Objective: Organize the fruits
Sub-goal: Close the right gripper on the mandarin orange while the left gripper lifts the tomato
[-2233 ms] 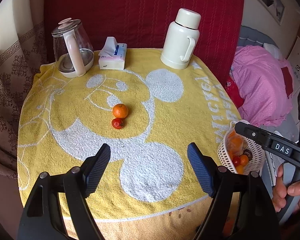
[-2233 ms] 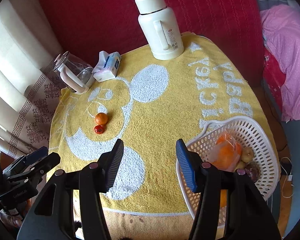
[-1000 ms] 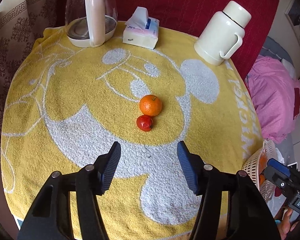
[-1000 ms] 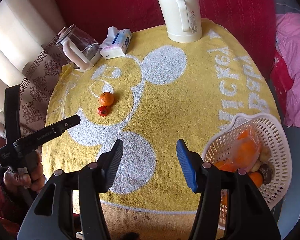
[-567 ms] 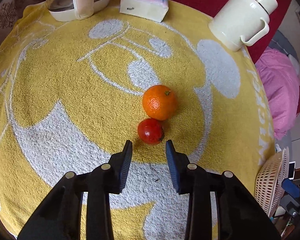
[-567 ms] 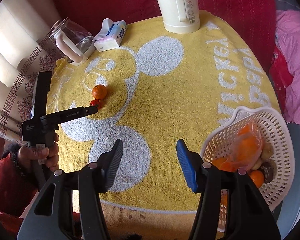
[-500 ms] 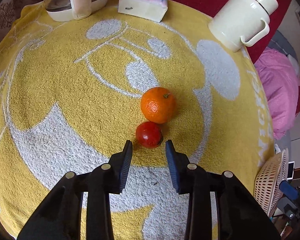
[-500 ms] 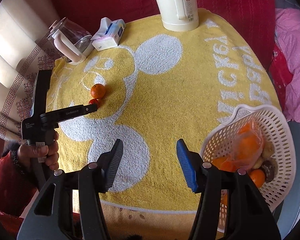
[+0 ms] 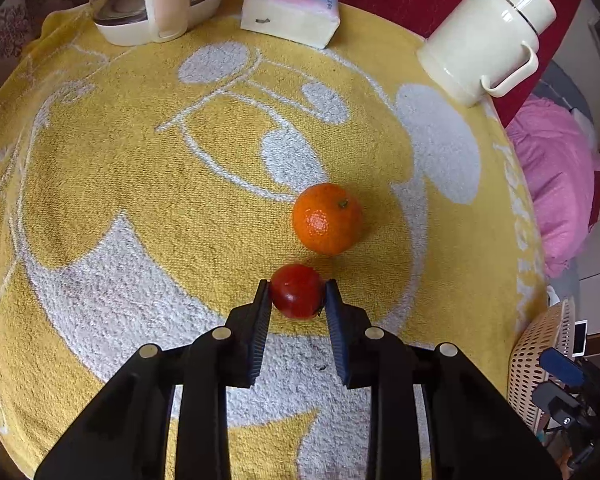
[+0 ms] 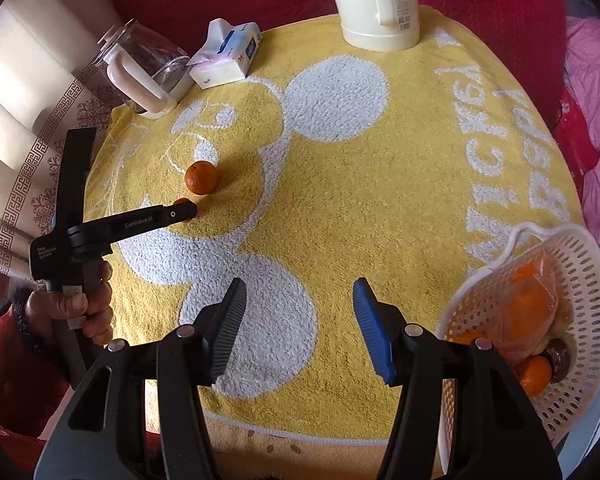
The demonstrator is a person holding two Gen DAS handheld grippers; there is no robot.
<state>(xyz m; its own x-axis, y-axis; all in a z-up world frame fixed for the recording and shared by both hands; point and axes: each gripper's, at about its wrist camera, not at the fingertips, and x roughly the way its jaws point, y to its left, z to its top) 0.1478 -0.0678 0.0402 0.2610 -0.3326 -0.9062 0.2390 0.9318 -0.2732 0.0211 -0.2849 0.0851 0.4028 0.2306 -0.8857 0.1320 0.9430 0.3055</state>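
A small red fruit [image 9: 297, 298] lies on the yellow towel [image 9: 140, 200] with my left gripper [image 9: 297, 286] shut on it, one pad pressing each side. Just beyond it, touching or nearly so, sits an orange mandarin [image 9: 326, 219]. In the right wrist view the left gripper [image 10: 186, 212] covers most of the red fruit [image 10: 182, 201], and the mandarin [image 10: 201, 177] lies behind it. My right gripper [image 10: 299, 286] hangs open over the towel's near part, holding nothing. At the right edge, a white perforated basket [image 10: 592, 320] holds bagged orange fruit and other fruits.
A glass kettle [image 9: 156, 0], a tissue pack [image 9: 290, 12] and a cream thermos [image 9: 488, 36] stand along the table's far side. Pink bedding [image 9: 552, 184] lies beyond the right edge. A person's hand [image 10: 72, 308] grips the left tool. The basket [image 9: 540, 344] overhangs the table's right edge.
My left gripper came down toward the red fruit and its jaws narrowed until they pinched it. The right gripper kept its opening and drifted slightly lower toward the table.
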